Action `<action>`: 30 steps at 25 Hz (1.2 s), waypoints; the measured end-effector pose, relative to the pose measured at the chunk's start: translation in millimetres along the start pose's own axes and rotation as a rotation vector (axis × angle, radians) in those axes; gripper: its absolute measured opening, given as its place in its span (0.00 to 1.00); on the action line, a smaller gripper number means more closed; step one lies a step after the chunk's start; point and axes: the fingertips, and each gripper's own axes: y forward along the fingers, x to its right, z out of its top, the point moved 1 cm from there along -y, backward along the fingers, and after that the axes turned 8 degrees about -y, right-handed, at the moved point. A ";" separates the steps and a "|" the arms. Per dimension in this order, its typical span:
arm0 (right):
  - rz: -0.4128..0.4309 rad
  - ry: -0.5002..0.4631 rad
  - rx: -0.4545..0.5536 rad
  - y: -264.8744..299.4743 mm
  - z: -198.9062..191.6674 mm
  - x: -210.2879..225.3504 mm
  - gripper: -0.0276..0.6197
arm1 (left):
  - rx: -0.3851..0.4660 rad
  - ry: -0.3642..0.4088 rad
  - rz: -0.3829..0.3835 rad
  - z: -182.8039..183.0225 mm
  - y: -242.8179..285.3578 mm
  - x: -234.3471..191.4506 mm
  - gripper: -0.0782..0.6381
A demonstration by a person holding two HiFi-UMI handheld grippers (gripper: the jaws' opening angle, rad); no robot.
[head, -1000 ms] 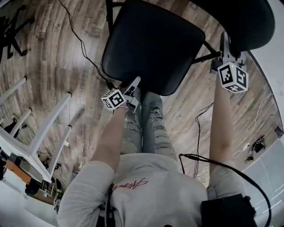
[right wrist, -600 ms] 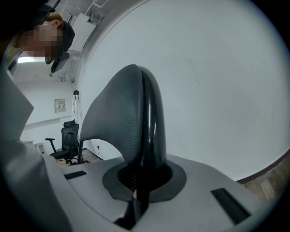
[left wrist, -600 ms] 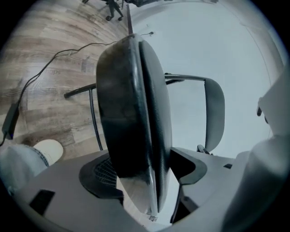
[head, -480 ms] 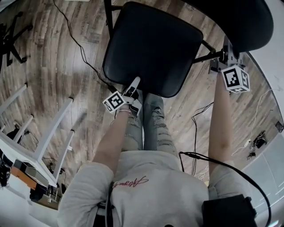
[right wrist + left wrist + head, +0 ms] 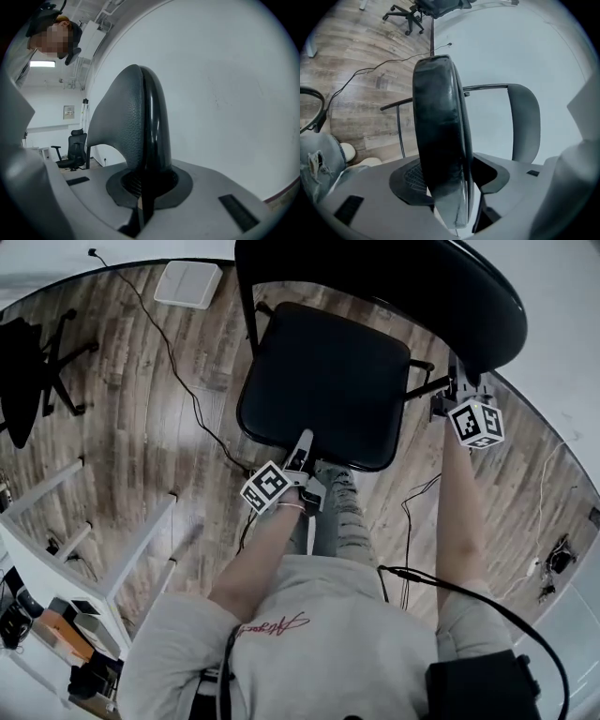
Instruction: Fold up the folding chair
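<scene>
Closing around the front edge of the black padded seat, the left gripper has its jaws either side of the cushion, with a sliver of light showing beside one pad. The right gripper is pinched tight on the thin rim of the black curved backrest. Both parts belong to the black folding chair with a thin metal frame, which stands unfolded on the wood-plank floor at the floor's far edge, by the white wall. The person holding the grippers stands just before the seat's front edge, legs in torn blue jeans. A black cable trails over the floor left of the chair. A flat white box lies near the far edge, a black office chair sits well apart toward the left edge, and a white rack stands toward the near left corner.
</scene>
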 end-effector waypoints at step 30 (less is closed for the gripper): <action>0.052 0.097 -0.087 129.3 39.9 91.3 0.07 | 0.028 0.008 -0.074 27.5 117.3 196.6 0.31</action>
